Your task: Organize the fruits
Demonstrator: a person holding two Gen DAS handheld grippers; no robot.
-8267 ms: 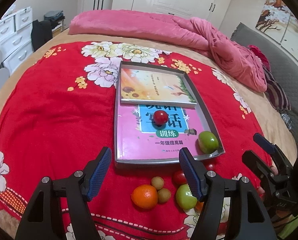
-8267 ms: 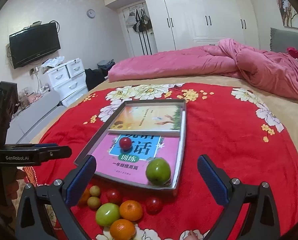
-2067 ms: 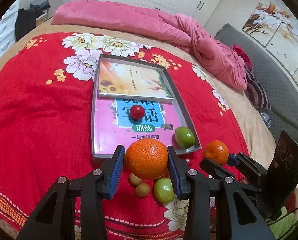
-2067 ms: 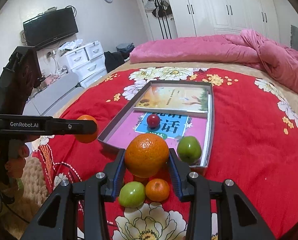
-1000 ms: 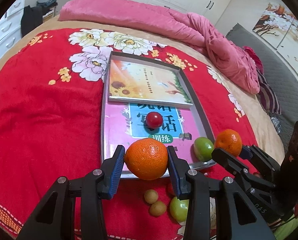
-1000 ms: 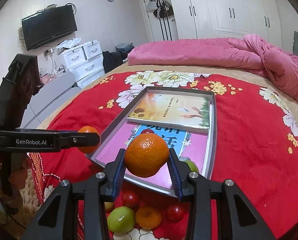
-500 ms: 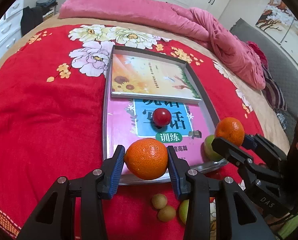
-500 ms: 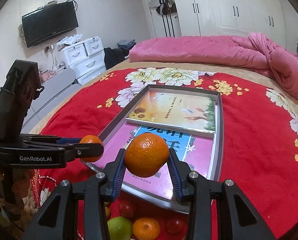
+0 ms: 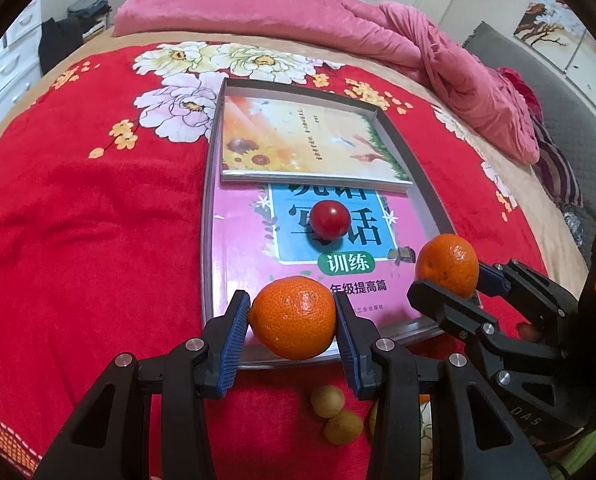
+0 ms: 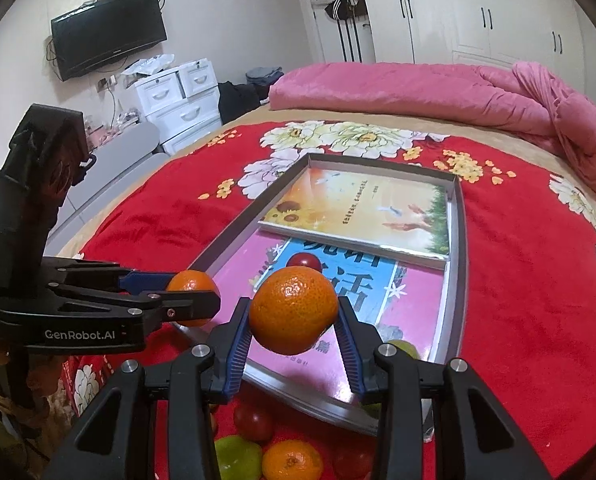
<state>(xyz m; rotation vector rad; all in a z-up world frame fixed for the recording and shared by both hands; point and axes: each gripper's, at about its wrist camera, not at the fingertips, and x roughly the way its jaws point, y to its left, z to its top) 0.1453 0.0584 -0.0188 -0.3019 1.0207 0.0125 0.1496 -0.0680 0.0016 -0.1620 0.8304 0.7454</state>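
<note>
Orange fruit fills each hand-held gripper (image 9: 293, 320) (image 10: 293, 320) above the tray (image 9: 207, 240); release high and your oranges (image 9: 293, 317) (image 10: 293, 309) roll out.

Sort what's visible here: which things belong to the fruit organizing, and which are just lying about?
Part of the job:
- left gripper, shut on an orange
- right gripper, shut on another orange
- tray
- red fruit in the tray
- loose fruit, e.g. green fruit

Lying about:
- pink quilt
- TV
- white drawers
</note>
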